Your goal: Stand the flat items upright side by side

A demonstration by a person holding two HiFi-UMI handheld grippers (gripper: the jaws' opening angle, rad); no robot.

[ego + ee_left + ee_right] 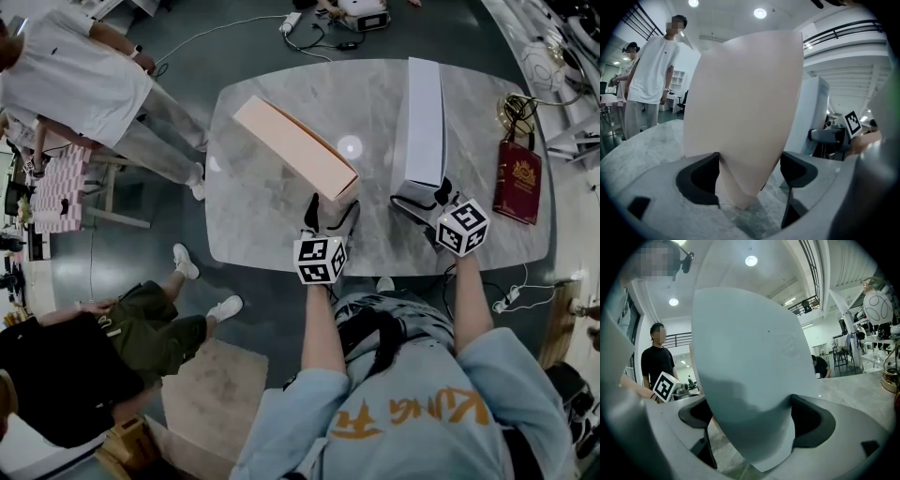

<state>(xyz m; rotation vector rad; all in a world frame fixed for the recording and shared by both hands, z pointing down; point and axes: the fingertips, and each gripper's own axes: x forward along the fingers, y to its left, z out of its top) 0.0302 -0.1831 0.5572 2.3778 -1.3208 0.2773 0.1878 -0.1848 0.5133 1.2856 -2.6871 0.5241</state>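
On the marble table (272, 234) a long pink box (295, 145) stands on its narrow long side, running diagonally away to the left. My left gripper (330, 208) holds its near end, one finger on each face. In the left gripper view the pink box (745, 103) fills the gap and both pads (705, 176) touch it. A long white box (424, 112) stands on edge to the right, pointing straight away. My right gripper (427, 197) is shut on its near end, and the white box (750, 371) sits between the pads (811, 420).
A dark red book with a gold emblem (517, 187) lies flat at the table's right edge, with a gold ornament (516, 108) behind it. A person in white (75, 84) stands left of the table and another sits lower left (112, 347). Cables lie on the floor beyond.
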